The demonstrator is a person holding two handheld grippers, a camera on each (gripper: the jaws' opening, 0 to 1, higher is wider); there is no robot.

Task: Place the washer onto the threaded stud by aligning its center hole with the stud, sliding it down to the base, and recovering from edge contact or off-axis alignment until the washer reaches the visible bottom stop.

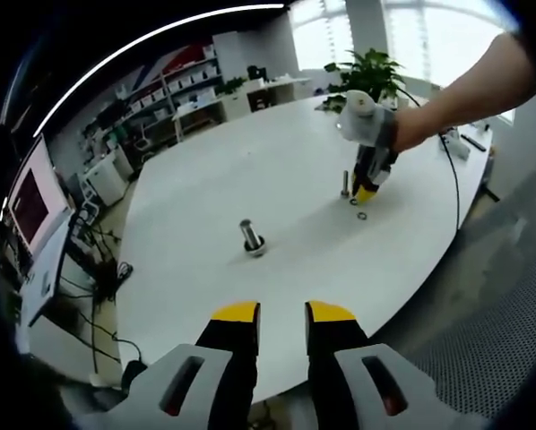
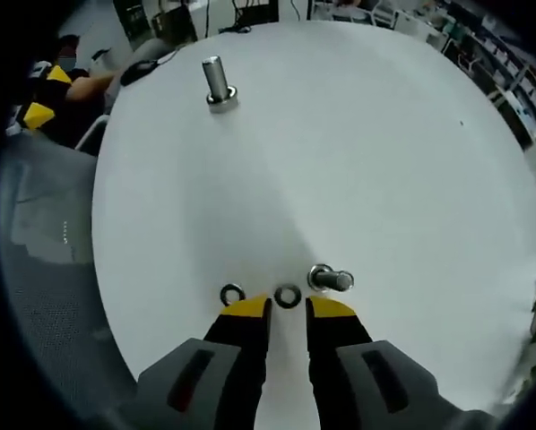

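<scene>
A round white table (image 1: pixel 250 170) carries two upright threaded studs. One stud (image 1: pixel 252 236) stands near the middle, ahead of my left gripper (image 1: pixel 282 313), which hangs open off the table's near edge with nothing in it. The other stud (image 1: pixel 345 184) stands by my right gripper (image 1: pixel 365 192), held low over the table by a gloved hand. In the right gripper view that stud (image 2: pixel 329 279) is just ahead and right of the right gripper (image 2: pixel 288 313), which is open. One washer (image 2: pixel 288 296) lies flat just ahead of its gap, a second washer (image 2: pixel 232 293) by its left fingertip. The far stud (image 2: pixel 219 82) stands beyond.
Grey carpet (image 1: pixel 483 305) surrounds the table (image 2: pixel 358 152). A potted plant (image 1: pixel 368 70) and a cable (image 1: pixel 449 170) sit at the table's far side. Shelves (image 1: pixel 174 85) and a monitor (image 1: pixel 30 202) stand to the left. My left gripper (image 2: pixel 37 100) shows off the table's edge.
</scene>
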